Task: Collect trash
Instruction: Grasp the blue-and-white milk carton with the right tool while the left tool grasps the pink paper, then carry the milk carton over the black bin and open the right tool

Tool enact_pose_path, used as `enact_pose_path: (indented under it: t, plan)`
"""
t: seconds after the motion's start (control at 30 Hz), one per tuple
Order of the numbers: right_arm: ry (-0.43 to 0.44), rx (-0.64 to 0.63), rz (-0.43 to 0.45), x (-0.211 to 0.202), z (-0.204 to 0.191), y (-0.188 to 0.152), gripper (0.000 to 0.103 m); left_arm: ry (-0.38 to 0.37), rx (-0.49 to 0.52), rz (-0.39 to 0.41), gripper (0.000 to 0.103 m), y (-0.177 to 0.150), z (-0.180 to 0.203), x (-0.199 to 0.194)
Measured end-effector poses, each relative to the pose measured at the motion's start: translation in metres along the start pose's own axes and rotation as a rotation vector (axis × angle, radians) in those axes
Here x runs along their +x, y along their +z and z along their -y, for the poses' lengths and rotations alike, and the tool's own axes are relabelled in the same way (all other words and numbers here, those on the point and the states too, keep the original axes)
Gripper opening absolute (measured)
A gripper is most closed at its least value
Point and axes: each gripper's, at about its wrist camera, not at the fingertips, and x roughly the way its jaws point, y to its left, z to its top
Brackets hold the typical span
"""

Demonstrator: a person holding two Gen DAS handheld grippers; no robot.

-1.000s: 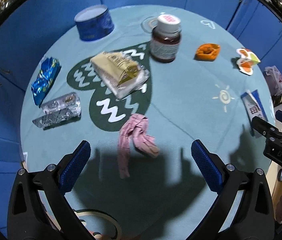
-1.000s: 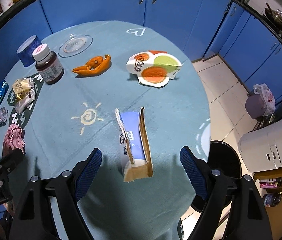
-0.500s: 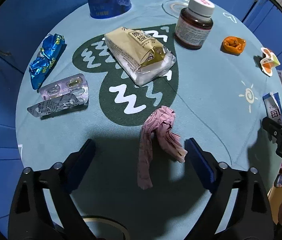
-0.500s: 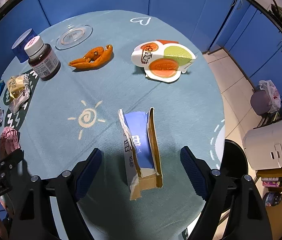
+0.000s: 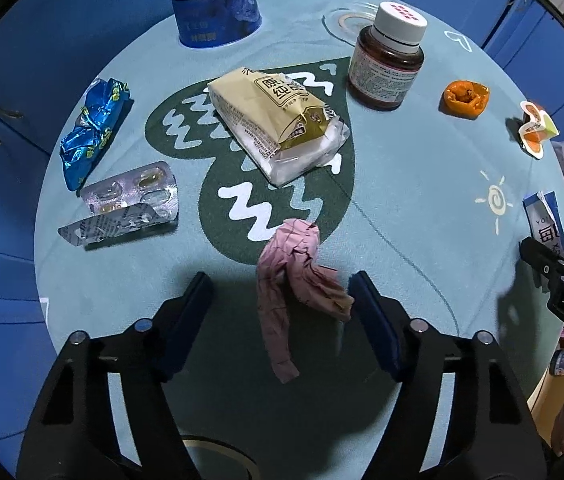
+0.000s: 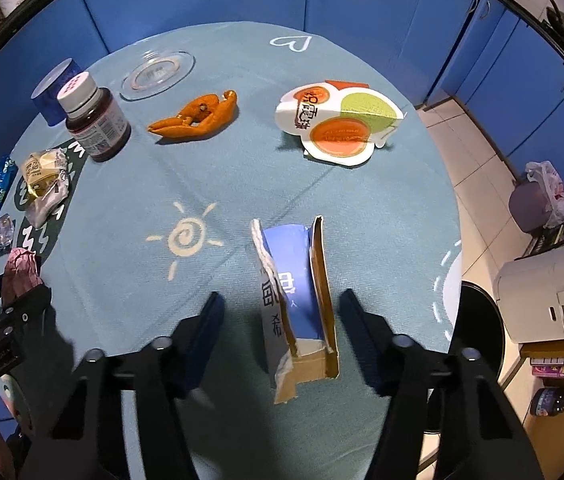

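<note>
Both tools have just been closing but grip nothing: the left tool (image 5: 282,312) straddles the pink wrapper (image 5: 294,280), the right tool (image 6: 278,324) the torn carton (image 6: 294,300), both lying on the worktop (image 6: 242,168).

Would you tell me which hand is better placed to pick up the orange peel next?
Right, probably. Its tongs straddle the torn blue carton, with the orange peel just beyond. The left tongs straddle the pink wrapper, farther away.
</note>
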Motion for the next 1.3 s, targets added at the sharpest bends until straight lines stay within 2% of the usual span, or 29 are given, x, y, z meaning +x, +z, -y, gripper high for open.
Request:
enact_pose_path:
  t: [0.03,0.17,0.2,0.37,0.47,0.73,0.83,1.07,1.1,1.3]
  plan:
    - [0.001,-0.001,0.003,0.0,0.0,0.0,0.049,0.0,0.002,0.001,0.067,0.0,0.001,-0.001]
    - [-0.011,-0.024,0.023,-0.005,-0.004,-0.003,0.032,-0.006,0.015,0.002,0.046,0.001,0.008,-0.006]
    - [-0.022,-0.031,0.03,-0.006,-0.006,-0.004,0.032,-0.009,0.016,0.0,0.042,0.001,0.01,-0.006]
    - [-0.042,-0.053,0.072,-0.017,-0.008,-0.007,0.032,0.0,0.031,-0.001,0.036,0.0,0.016,-0.007]
    - [-0.045,-0.048,0.083,-0.022,-0.004,-0.008,0.032,0.007,0.039,0.0,0.028,-0.004,0.023,-0.009]
    - [-0.047,-0.023,0.104,-0.034,0.011,-0.012,0.032,0.028,0.094,0.05,0.019,-0.008,0.05,-0.027]
    - [-0.048,-0.012,0.115,-0.039,0.017,-0.015,0.032,0.039,0.108,0.075,0.013,-0.009,0.064,-0.035]
    - [-0.055,0.018,0.143,-0.051,0.034,-0.022,0.032,0.052,0.144,0.137,0.007,-0.003,0.091,-0.055]
    - [-0.056,0.022,0.148,-0.053,0.037,-0.024,0.032,0.051,0.147,0.142,0.006,-0.001,0.083,-0.051]
    - [-0.057,0.039,0.161,-0.059,0.047,-0.028,0.032,0.045,0.176,0.181,0.005,-0.007,0.092,-0.066]
